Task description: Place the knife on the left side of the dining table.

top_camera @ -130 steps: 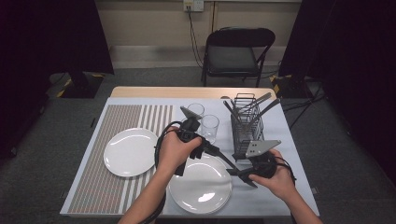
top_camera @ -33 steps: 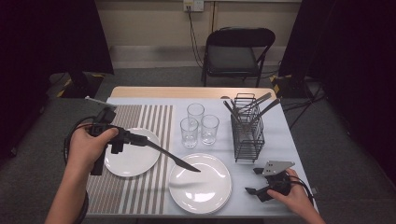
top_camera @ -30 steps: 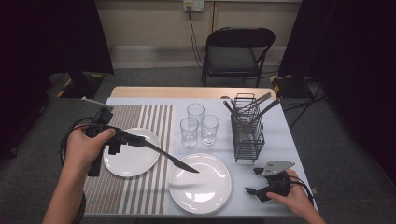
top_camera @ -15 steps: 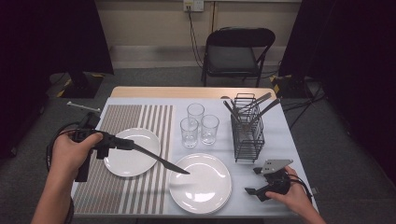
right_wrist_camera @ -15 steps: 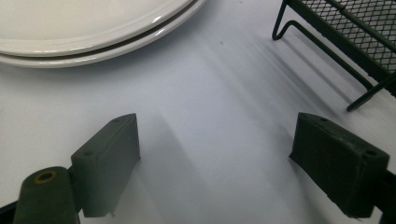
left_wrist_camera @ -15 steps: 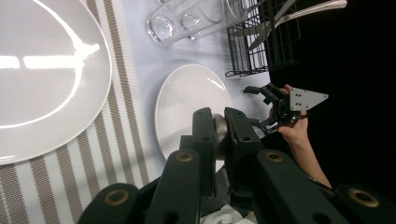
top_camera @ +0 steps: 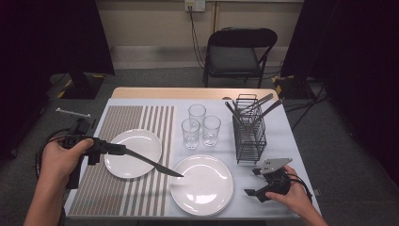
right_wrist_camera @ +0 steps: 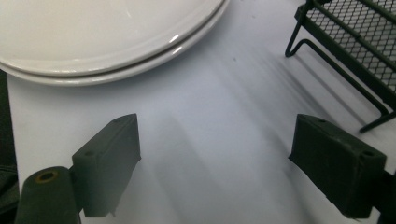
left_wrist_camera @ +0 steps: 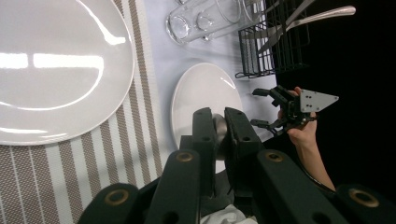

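Over striped mat (top_camera: 120,188), we see left tongs (top_camera: 123,150) clamped on knife (top_camera: 153,164), now shifted leftward from a second ago; blade tip overhangs near plate (top_camera: 202,184) rim. Right tongs (top_camera: 254,181) gape empty, parked on bench (top_camera: 282,141). We judge knife placement beside plate pending.

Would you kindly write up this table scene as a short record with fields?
Held item: knife, blade reaching from the far plate toward the near one
Left gripper: shut on the knife's handle
Right gripper: open, empty, resting low beside the near plate
Plates: far plate on the striped mat; near plate
Glasses: three glasses at table centre
Cutlery rack: holds utensils, right of the glasses
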`<state>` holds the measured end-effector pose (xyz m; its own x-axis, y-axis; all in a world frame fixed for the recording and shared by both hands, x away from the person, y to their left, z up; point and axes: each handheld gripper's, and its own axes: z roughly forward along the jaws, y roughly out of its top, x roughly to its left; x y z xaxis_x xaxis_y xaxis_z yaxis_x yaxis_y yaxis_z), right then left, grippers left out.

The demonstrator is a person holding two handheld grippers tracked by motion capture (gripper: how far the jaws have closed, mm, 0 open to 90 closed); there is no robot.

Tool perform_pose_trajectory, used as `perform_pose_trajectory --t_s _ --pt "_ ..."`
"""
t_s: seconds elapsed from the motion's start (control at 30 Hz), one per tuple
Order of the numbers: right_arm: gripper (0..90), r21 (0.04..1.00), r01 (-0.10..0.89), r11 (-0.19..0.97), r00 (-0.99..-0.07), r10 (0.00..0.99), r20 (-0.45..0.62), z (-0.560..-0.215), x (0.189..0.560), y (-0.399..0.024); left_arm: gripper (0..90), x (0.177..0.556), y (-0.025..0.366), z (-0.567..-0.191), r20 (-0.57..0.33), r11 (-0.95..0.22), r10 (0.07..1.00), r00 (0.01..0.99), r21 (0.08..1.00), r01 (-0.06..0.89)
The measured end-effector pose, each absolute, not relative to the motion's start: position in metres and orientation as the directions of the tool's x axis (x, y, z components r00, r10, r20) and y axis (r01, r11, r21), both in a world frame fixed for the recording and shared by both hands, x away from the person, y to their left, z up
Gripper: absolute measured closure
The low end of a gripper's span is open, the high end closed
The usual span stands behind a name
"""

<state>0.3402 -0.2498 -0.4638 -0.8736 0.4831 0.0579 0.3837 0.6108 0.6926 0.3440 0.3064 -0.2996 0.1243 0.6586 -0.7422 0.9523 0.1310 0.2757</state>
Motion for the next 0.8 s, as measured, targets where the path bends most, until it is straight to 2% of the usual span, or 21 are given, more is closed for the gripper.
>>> perform_pose_trajectory --t_s 0.8 --pt "15.3 0.715 0.33 0.617 -0.902 0.429 0.046 -0.44 0.343 -0.226 83.9 0.33 0.328 -0.316 -0.744 0.163 0.662 0.087 0.256 0.953"
